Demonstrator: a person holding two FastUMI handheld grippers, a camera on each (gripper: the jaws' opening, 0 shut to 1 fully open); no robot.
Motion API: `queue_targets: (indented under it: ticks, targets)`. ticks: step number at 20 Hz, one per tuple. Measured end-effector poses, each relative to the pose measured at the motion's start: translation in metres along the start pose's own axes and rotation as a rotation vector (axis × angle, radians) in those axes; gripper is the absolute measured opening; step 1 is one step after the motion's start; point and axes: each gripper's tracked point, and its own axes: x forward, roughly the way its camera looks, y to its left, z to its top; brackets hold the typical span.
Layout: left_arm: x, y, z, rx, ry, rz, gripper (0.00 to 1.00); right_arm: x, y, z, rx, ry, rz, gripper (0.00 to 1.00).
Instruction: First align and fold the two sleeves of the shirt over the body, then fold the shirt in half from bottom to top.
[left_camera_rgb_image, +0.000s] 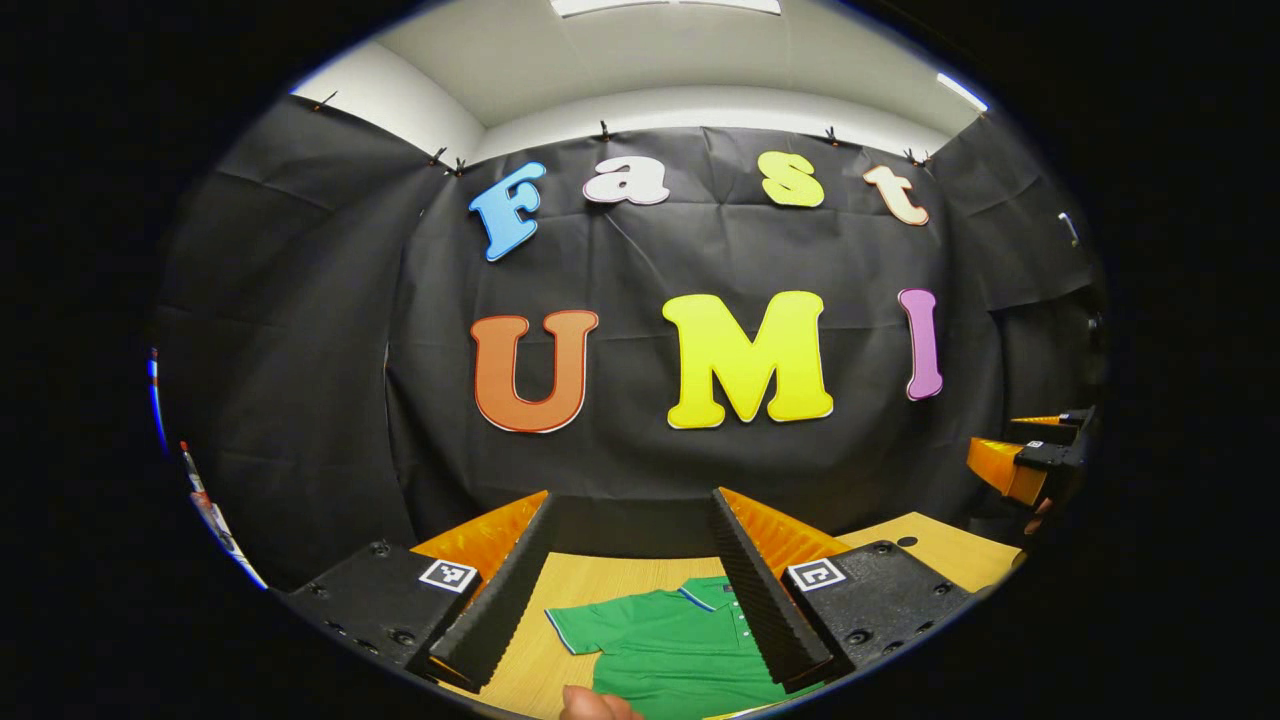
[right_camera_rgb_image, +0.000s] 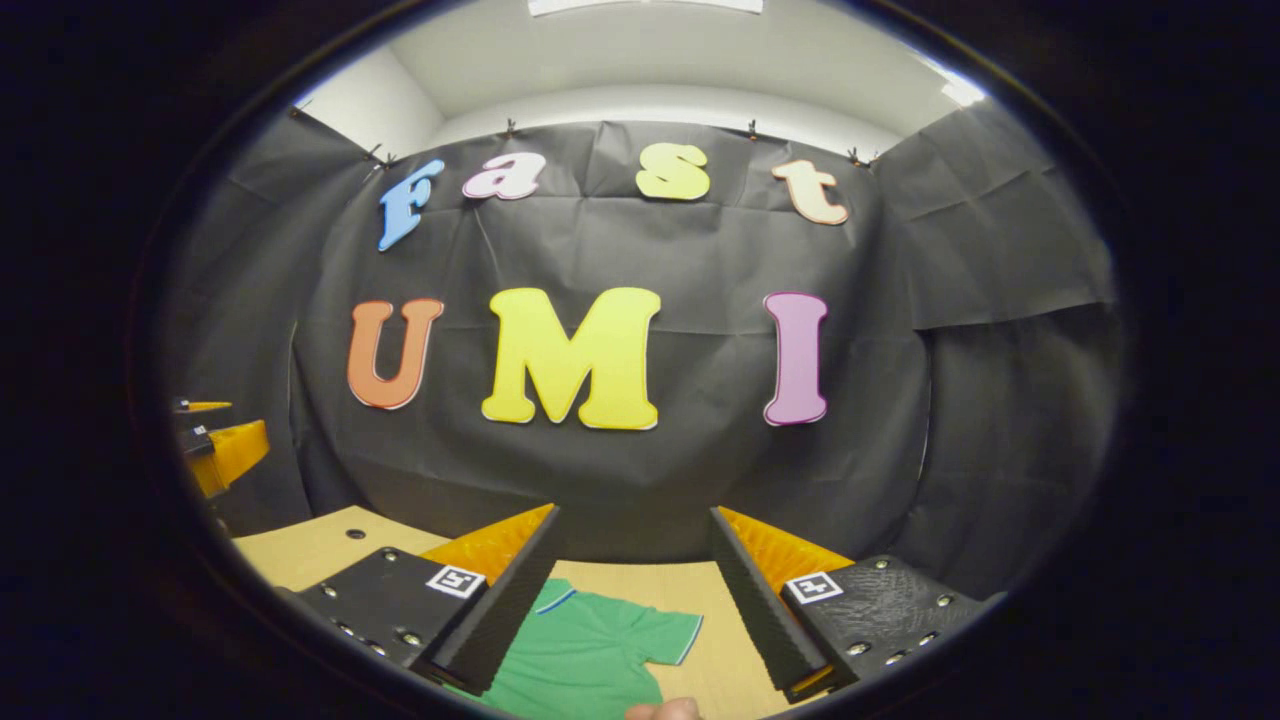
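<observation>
At the bottom centre of both views the green shirt (left_camera_rgb_image: 670, 640) lies flat on the desk (left_camera_rgb_image: 940, 545), sleeves spread, with the left gripper (left_camera_rgb_image: 635, 580) and right gripper (right_camera_rgb_image: 630, 590) above it, fingers spread wide and empty; being soft, light cloth, it is probably best pinched at each sleeve hem.

A light wooden table (left_camera_rgb_image: 930, 550) carries a green short-sleeved polo shirt (left_camera_rgb_image: 680, 645) lying flat, collar toward twelve o'clock.
</observation>
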Motion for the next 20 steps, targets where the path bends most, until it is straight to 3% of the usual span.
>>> queue_targets:
  ticks: [1,2,6,12,13,14,17,20]
  targets:
    - [-0.001,0.000,-0.001,0.001,0.000,0.001,0.96,-0.001,-0.001,-0.002,-0.002,0.000,0.001,0.97]
    - [-0.004,0.000,-0.001,0.001,0.000,0.002,0.96,-0.002,-0.002,-0.005,-0.004,0.007,-0.001,0.93]
    - [-0.007,-0.001,-0.002,0.003,0.003,0.004,0.96,-0.003,-0.006,-0.003,-0.014,0.007,-0.001,0.93]
    - [-0.007,-0.004,-0.005,0.010,0.013,0.001,0.96,0.009,-0.017,-0.008,-0.023,0.020,-0.016,0.93]
    - [-0.007,-0.004,-0.004,0.013,0.013,0.002,0.96,0.013,-0.020,-0.011,-0.027,0.026,-0.018,0.97]
    - [-0.006,-0.004,-0.004,0.016,0.011,0.002,0.96,0.020,-0.022,-0.013,-0.032,0.031,-0.020,0.93]
    - [-0.006,-0.005,-0.007,0.025,0.023,-0.005,0.96,0.053,-0.031,-0.030,-0.051,0.066,-0.013,0.97]
    - [-0.007,-0.005,-0.006,0.034,0.029,-0.006,0.96,0.101,-0.041,-0.069,-0.067,0.163,0.002,0.93]
